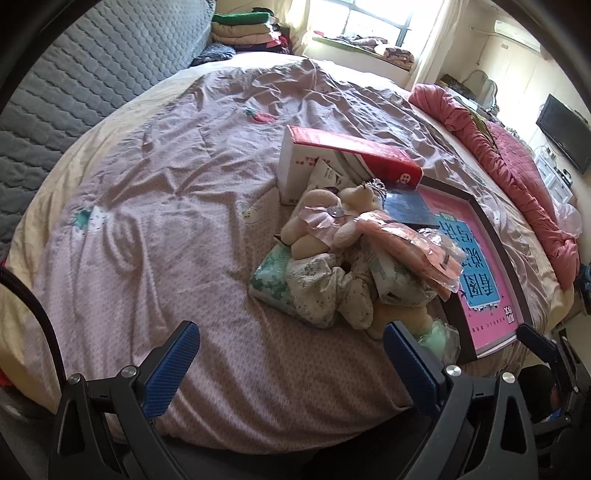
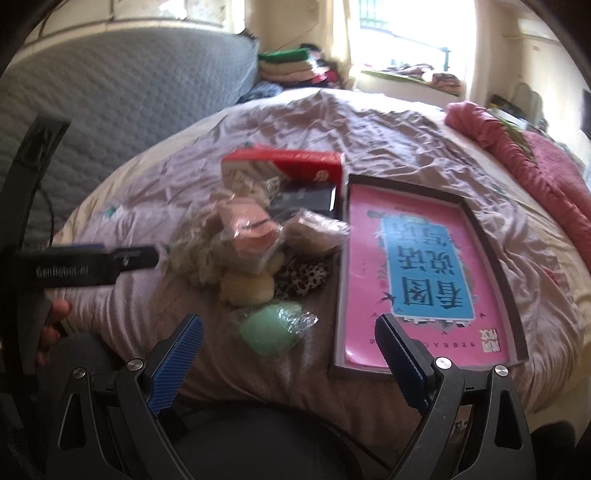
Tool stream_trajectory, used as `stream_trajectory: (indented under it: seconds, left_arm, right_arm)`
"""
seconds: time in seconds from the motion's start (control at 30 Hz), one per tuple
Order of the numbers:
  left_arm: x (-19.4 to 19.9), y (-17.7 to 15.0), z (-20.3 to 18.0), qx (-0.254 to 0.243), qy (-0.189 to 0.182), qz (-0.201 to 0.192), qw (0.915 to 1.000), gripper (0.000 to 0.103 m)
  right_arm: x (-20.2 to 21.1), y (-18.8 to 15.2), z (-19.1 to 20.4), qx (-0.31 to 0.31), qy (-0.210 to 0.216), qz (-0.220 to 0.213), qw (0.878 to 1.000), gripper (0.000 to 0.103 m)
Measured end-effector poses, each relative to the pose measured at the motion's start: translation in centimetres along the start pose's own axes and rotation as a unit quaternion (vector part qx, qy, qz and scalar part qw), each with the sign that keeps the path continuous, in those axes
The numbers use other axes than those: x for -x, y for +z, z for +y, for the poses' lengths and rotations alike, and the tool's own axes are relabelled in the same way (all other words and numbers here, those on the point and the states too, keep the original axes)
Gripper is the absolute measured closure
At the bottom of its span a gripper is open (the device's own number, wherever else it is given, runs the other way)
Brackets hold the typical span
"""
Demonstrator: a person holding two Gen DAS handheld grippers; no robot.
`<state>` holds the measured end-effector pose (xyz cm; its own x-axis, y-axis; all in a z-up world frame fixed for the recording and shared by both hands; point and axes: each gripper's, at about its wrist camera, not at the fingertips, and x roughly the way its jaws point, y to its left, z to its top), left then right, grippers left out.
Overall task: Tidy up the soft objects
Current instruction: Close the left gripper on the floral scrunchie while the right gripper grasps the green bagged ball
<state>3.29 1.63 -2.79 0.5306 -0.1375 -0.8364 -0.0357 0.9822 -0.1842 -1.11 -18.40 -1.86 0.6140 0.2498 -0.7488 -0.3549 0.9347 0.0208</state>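
A heap of soft things lies on the mauve bedspread [image 1: 166, 229]: a cream plush bear in a pink dress [image 1: 328, 218], a floral cloth bundle [image 1: 332, 291], a green-patterned tissue pack [image 1: 269, 277], an orange item in clear plastic [image 1: 417, 247] and a mint green wrapped item [image 2: 273, 328]. A leopard-print cloth [image 2: 303, 277] shows in the right wrist view. My left gripper [image 1: 288, 332] is open just short of the heap, with nothing between its fingers. My right gripper [image 2: 290, 325] is open too, with the mint item just ahead of its fingers.
A red and white box [image 1: 347, 155] and a dark book [image 1: 410, 206] lie behind the heap. A framed pink and blue poster [image 1: 480, 266] lies to its right. A grey quilted headboard [image 1: 85, 85], folded clothes [image 1: 240, 29] and a rumpled red quilt [image 1: 517, 177] border the bed. A hand [image 2: 51, 325] shows left.
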Motion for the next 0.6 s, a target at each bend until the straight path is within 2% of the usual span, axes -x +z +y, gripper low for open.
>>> stream_trajectory:
  seconds: [0.13,0.27,0.4,0.53,0.6]
  left_arm:
    - [-1.6,0.3,0.0,-0.005,-0.006,0.02,0.9998,0.003]
    - [-2.8,0.5,0.0,-0.009,-0.007,0.027,0.9996,0.003]
    - [-3.7,1.0,0.0,-0.013,-0.015,0.034,0.9992,0.012]
    - [-4.5,1.4,0.1,-0.011,-0.024,0.041,0.9988,0.017]
    - [-4.7,1.6,0.0,-0.014,-0.025,0.04,0.9988,0.021]
  right_arm:
    - [-1.9,-0.1,1.0,0.066,-0.002,0.023,0.998,0.009]
    - [-4.2,-0.4,2.3,0.13,-0.02,0.039,0.99,0.009]
    - [-5.9,-0.6,3.7,0.181,-0.03,0.05,0.982,0.009]
    - [-7.2,-0.7,4.3,0.201,-0.037,0.056,0.977,0.01]
    - [-7.6,-0.7,4.1,0.194,-0.027,0.06,0.979,0.02]
